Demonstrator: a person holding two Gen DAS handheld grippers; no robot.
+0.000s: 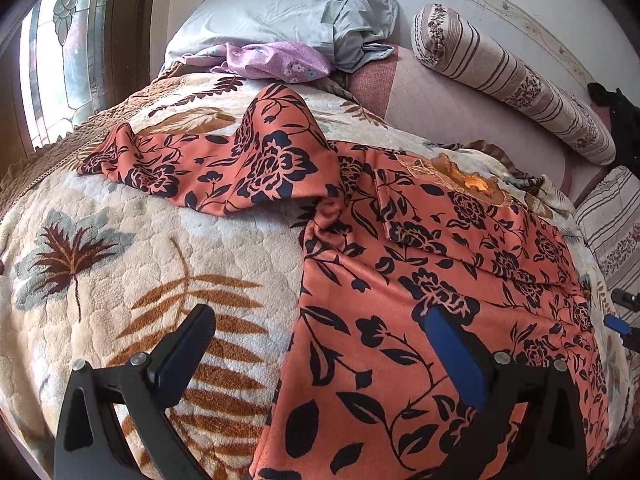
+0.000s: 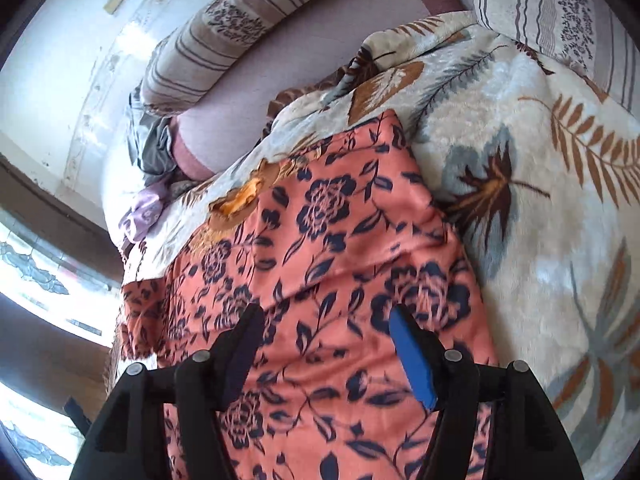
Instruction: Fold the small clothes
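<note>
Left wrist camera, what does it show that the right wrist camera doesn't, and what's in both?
Only the left wrist view shows the long sleeve of the orange floral garment spread sideways across the blanket, and the open left gripper straddling the garment's edge. Only the right wrist view shows the open right gripper above the folded side, with nothing between its jaws. Both show the garment, the leaf-print blanket, the striped bolster and the purple cloth.
</note>
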